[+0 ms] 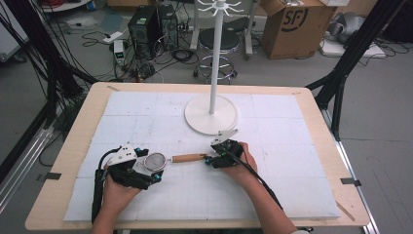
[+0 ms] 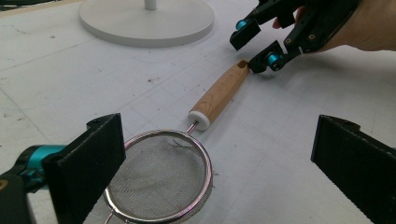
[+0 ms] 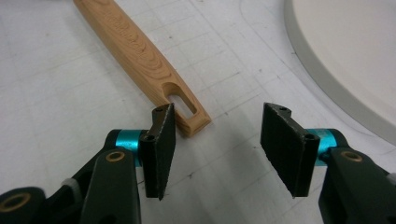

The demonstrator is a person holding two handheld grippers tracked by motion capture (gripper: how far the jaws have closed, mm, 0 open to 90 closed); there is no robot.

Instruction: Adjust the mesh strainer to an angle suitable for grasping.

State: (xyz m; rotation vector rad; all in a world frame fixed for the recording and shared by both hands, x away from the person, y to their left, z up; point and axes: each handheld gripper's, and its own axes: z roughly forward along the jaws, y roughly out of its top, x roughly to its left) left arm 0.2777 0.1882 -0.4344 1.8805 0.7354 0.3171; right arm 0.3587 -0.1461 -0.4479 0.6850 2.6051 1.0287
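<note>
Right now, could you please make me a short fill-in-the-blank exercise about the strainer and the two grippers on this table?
1. The strainer has a handle made of ____.
2. The jaws of the right gripper stand ____, with nothing between them.
3. The slotted end of the handle lies beside the right gripper's ____ jaw in the right gripper view.
4. The white stand has a ____ base.

Missing words: wood; open; left; round

Even, soft overhead light keeps the white bench (image 1: 146,117) bright without glare. Shadows are faint and short. The high view is slightly soft; the near gripper jaws blur in both gripper views.
</note>
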